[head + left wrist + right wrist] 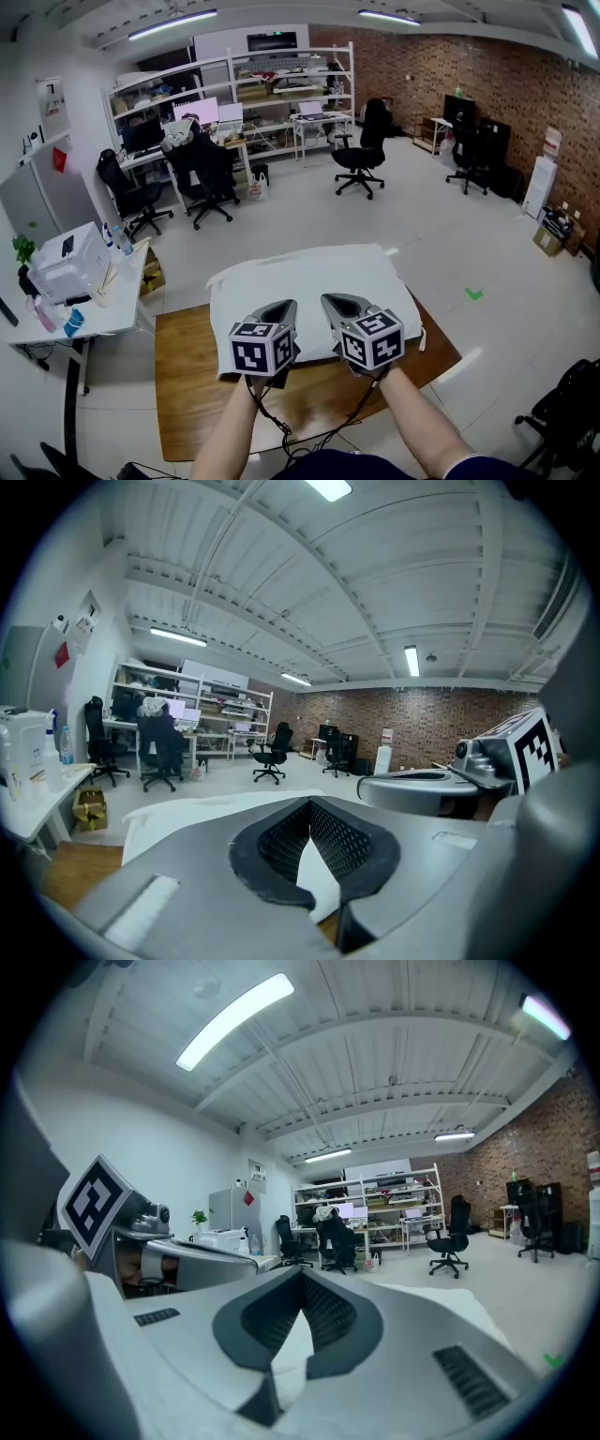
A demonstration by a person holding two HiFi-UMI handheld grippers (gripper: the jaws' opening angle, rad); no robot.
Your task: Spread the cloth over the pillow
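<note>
A white pillow [309, 277] lies on the far half of a wooden table [187, 375]; its top is smooth white, and I cannot tell the cloth from the pillow. Both grippers hover side by side over its near edge, tips pointing away from me. My left gripper [289, 306] is shut, its pads meeting [309, 801] with only white showing past them. My right gripper [330, 300] is likewise shut [302, 1271], with nothing visibly pinched. Each gripper shows in the other's view: the right one [441, 780], the left one [178, 1255].
A white desk [103, 314] with a printer [70, 262] stands left of the table. Black office chairs [361, 155] and shelving [272, 89] fill the back of the room. Boxes [553, 230] sit at the right wall. Cables [281, 427] hang from the grippers.
</note>
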